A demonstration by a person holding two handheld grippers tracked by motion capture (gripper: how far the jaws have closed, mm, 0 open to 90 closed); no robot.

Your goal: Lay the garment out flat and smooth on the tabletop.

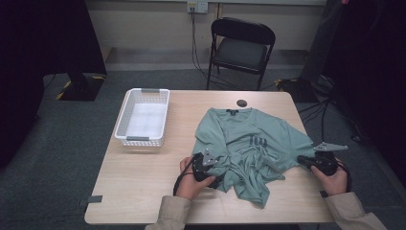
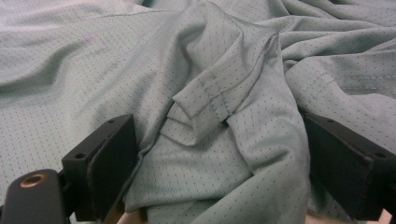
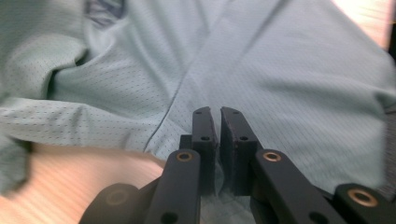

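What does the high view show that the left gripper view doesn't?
High view: the white basket, the black chair, a small dark disc by the collar, the table, and both hands at the shirt's near edge. Left gripper view: a folded hem, its stitching plain, between the left tool's wide-apart jaws. Both: the green shirt, crumpled.

Pale green T-shirt [image 1: 249, 143]: dotted mesh fabric, dark print on chest, dark label at collar. Lies on table right of centre, collar toward far edge, lower half bunched and creased, hem pulled toward near edge
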